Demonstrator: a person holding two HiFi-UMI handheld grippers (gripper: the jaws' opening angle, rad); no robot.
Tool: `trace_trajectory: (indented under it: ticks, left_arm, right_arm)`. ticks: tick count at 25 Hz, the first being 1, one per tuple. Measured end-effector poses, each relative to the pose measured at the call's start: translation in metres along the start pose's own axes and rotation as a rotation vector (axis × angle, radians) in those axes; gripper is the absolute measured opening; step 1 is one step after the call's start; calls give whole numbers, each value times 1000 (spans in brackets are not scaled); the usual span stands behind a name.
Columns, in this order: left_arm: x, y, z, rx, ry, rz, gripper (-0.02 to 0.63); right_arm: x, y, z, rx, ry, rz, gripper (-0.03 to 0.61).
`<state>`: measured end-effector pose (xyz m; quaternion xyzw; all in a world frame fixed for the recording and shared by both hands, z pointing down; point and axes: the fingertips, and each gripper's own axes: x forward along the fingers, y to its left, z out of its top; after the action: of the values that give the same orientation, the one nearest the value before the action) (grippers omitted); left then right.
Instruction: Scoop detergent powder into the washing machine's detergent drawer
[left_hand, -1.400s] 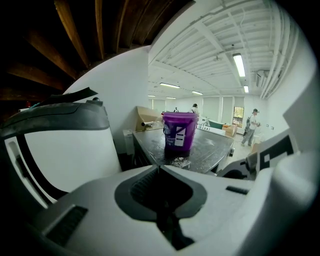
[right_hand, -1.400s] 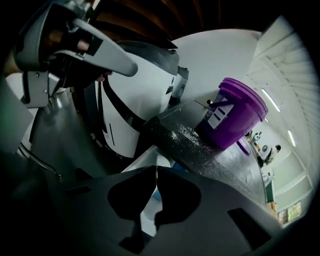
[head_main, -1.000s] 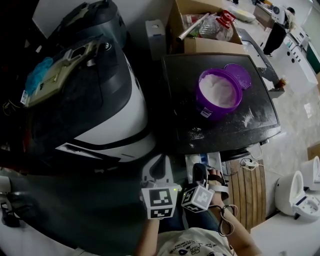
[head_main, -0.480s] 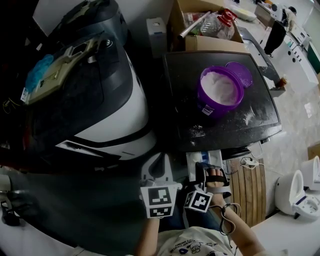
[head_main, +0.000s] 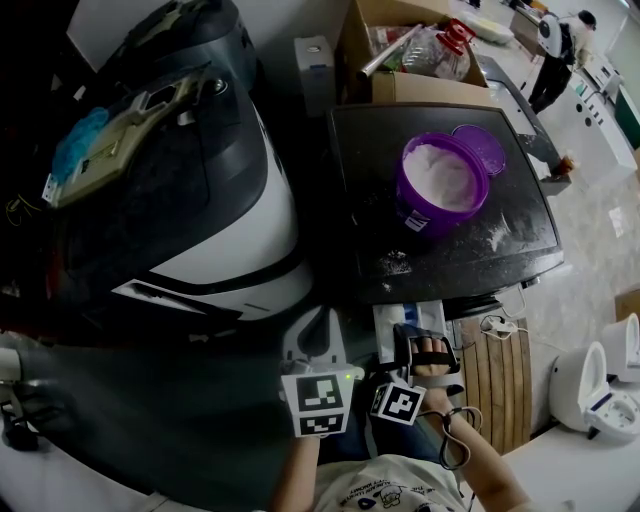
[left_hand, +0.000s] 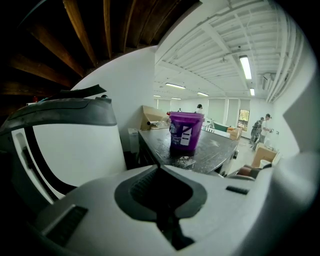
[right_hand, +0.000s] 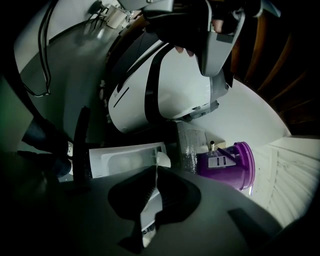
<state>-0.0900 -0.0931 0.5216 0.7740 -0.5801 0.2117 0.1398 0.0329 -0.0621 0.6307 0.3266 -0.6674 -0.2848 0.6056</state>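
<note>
Purple tub (head_main: 420, 215) of white detergent powder (head_main: 440, 175) stands uncovered on a dark table (head_main: 365, 190) at about 1 o'clock in the head view. Its purple lid (head_main: 482, 148) lies flat, touching the tub's far side. Spilled powder (head_main: 390, 265) speckles the table near its front edge.

A large white and black rounded machine (head_main: 200, 200) fills the 9 to 10 o'clock area beside the table.

Just below the table's front edge, near 6 o'clock, the white detergent drawer (head_main: 398, 318) is pulled open. Both grippers sit there, side by side.

The left hand-held gripper (head_main: 322, 322) has its jaws pressed together with nothing between them. It hangs just left of the drawer. Its own view looks across the table at the tub's labelled side.

The right hand-held gripper (head_main: 415, 338) is over the drawer. Its jaws pinch a thin white piece, seemingly a white scoop (right_hand: 161, 161) seen edge-on. In its view the drawer lies directly beyond the jaw tips, with the tub further off at 3 o'clock.
</note>
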Motion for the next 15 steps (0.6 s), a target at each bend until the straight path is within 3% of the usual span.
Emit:
trace_trajectory:
  ticks: [8, 15]
  left_arm:
    - [-1, 0, 1, -2, -5, 1, 11]
    - [-3, 3, 6, -9, -16, 8, 11]
  right_arm:
    - [-2, 0, 0, 31, -16, 9, 20]
    - [-8, -6, -5, 290, -42, 113, 20]
